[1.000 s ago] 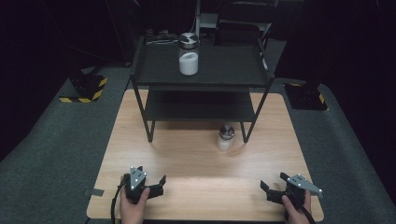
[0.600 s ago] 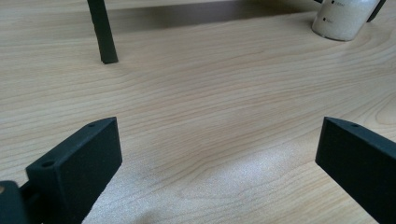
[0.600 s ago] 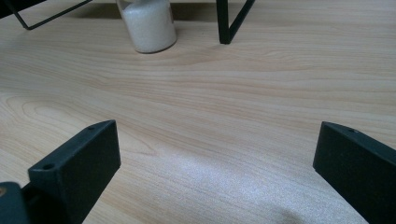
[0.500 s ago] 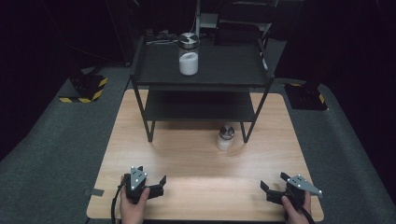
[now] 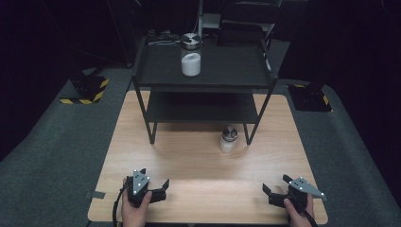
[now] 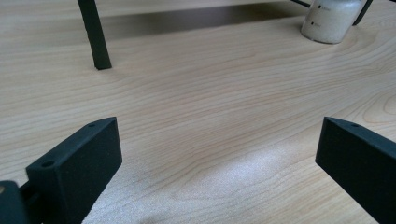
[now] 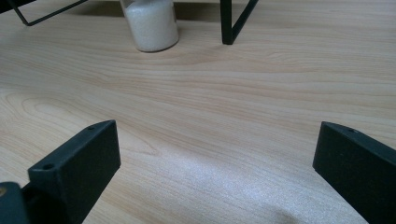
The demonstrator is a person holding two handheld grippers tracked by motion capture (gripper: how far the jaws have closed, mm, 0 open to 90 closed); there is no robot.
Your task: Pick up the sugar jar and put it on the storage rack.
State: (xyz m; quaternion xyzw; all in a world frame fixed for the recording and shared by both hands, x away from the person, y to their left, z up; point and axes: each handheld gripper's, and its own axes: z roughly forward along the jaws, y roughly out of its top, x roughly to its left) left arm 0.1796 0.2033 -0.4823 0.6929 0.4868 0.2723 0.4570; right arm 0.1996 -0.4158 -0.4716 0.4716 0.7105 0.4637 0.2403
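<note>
One wooden table bears one black two-tier shelf rack at its far half. Two jars of white granules with metal lids are present: a taller jar upright on the rack's top tier, and a small jar standing on the tabletop just beside the rack's front right leg. Two hand-held grippers rest near the table's front edge, well apart from each other and from the small jar: the left gripper and the right gripper. Each has its jaws spread wide with nothing between them, bare wood showing in the gap.

In the left gripper view the small jar is cut off at the top edge, lid unseen; in the right gripper view it is likewise cropped above the granules. The room beyond the rack is dark and hard to make out.

Compared with half a second earlier, grippers and jars hold the same positions.
</note>
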